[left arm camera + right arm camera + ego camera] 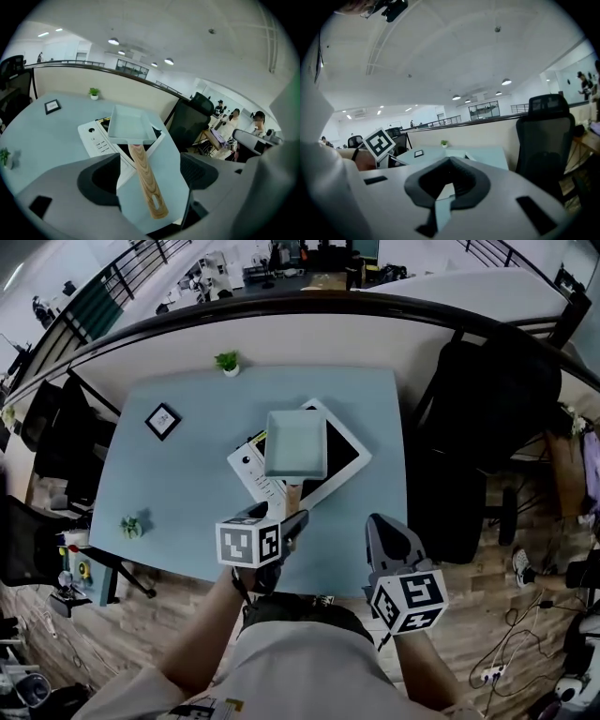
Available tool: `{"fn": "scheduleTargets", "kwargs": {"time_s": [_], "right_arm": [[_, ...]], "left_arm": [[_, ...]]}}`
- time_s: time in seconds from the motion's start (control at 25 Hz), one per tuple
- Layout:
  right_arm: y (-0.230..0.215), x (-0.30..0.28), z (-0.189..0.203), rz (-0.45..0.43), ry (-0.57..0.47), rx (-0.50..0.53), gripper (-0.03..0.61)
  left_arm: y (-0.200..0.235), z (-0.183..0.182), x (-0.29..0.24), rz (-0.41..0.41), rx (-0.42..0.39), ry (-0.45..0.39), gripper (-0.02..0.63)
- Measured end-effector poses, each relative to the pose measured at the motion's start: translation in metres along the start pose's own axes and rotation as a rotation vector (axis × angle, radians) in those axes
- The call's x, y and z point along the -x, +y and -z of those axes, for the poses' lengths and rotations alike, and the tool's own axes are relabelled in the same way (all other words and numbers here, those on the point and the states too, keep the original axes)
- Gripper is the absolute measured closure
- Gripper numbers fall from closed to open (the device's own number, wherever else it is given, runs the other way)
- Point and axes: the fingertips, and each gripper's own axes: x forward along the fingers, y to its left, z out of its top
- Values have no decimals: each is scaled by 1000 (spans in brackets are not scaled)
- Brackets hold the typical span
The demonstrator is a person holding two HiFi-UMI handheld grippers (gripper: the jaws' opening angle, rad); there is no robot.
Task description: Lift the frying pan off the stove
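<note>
A square pale-green frying pan (296,443) sits on the black glass of a white stove (349,461) in the middle of the table. Its wooden handle (293,494) points back toward me. My left gripper (292,521) stands open around the near end of that handle. In the left gripper view the handle (146,180) lies between the two dark pads (101,180) with a gap on each side, and the pan (129,124) and stove (93,137) lie beyond. My right gripper (380,527) hangs at the table's near right edge, shut and empty (449,161).
The light-blue table (187,474) also holds a small potted plant (227,362) at the back, a black picture frame (162,420) at the left and another small plant (131,526) near the left edge. A black office chair (487,409) stands to the right.
</note>
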Motion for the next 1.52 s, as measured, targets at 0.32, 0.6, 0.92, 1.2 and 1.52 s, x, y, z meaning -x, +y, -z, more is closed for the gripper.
{"fn": "scheduleTargets", "kwargs": {"time_s": [0.32, 0.6, 0.92, 1.2, 1.52], "right_arm": [[-9, -32, 30, -4, 82, -38, 575], [-19, -54, 50, 19, 133, -68, 575], [-11, -75, 65, 21, 156, -78, 575], [-3, -82, 67, 20, 144, -69, 575], [17, -75, 27, 13, 82, -18, 575]], "left_arm": [[19, 17, -52, -12, 11, 135, 230], [33, 40, -78, -7, 64, 227, 232], [27, 51, -85, 65, 31, 250, 462], [45, 49, -68, 102, 49, 260, 514], [52, 38, -24, 109, 42, 206, 515]]}}
